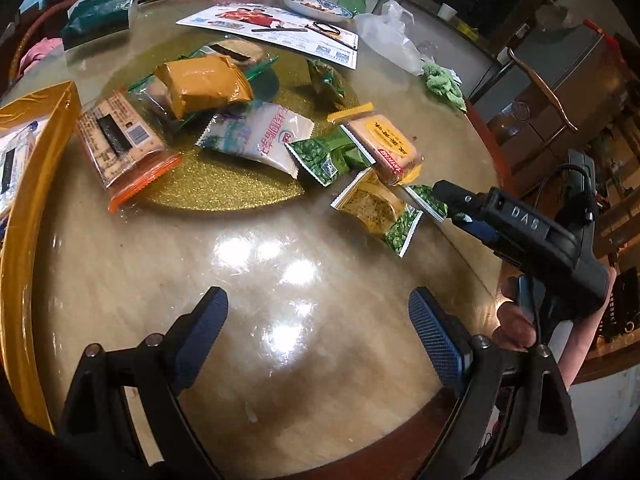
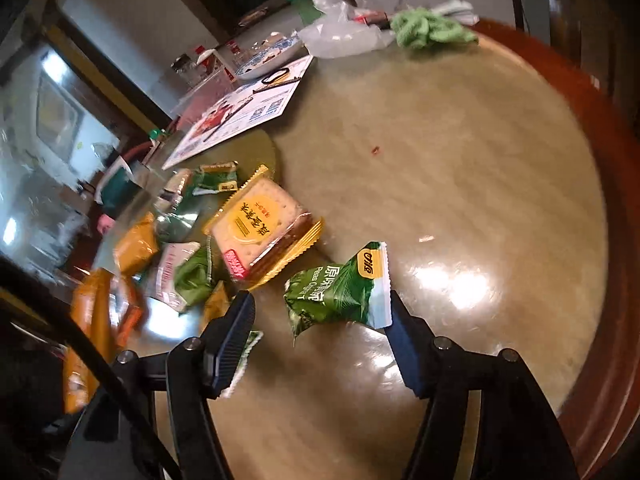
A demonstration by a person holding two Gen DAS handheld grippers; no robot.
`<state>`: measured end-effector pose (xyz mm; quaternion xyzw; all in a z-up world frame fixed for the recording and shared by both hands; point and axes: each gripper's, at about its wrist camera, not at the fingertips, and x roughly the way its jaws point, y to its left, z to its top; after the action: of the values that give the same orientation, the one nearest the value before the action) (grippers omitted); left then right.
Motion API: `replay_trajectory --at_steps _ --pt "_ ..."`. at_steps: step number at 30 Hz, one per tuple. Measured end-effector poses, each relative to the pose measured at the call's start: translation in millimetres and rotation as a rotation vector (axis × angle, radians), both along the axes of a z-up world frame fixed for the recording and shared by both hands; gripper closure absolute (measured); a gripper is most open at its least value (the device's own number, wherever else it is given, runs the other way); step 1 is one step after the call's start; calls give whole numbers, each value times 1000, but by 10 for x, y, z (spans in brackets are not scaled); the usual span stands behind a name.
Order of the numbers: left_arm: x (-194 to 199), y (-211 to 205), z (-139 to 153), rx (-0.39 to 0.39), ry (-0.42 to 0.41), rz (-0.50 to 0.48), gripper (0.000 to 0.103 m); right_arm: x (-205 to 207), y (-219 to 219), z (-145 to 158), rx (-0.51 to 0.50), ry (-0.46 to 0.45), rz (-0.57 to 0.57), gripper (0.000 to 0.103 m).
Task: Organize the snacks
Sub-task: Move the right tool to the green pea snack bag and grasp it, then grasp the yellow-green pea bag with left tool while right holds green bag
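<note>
Several snack packets lie on a round table. My right gripper (image 2: 320,312) is open, its jaws on either side of a green pea snack packet (image 2: 340,288) that lies on the table between them. Beyond it lies a yellow-edged cracker packet (image 2: 260,228). In the left wrist view, my left gripper (image 1: 318,308) is open and empty over bare tabletop. The right gripper (image 1: 452,200) shows there at the right, next to a green packet (image 1: 428,200). Further off lie a white packet (image 1: 260,136), an orange packet (image 1: 200,84) and an orange-edged cracker packet (image 1: 120,140).
A gold box (image 1: 24,200) stands at the left edge. A printed leaflet (image 1: 272,28), a blue-patterned dish (image 1: 316,6), a clear plastic bag (image 1: 392,36) and a green cloth (image 1: 444,84) lie at the far side. The table's dark red rim (image 2: 600,200) runs along the right.
</note>
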<state>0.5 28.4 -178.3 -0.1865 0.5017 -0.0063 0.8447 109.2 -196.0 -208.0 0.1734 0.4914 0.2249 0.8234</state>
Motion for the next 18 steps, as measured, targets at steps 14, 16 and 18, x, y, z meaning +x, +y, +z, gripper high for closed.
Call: replay_trajectory --at_steps 14,16,18 --pt "354 -274 -137 -49 15 4 11 -351 -90 -3 -121 -83 -26 61" --pt "440 -308 -151 -79 -5 21 11 -513 -195 -27 -95 -102 -43 61" --pt "586 -313 -203 -117 4 64 12 -704 -272 -50 -63 -128 -63 61"
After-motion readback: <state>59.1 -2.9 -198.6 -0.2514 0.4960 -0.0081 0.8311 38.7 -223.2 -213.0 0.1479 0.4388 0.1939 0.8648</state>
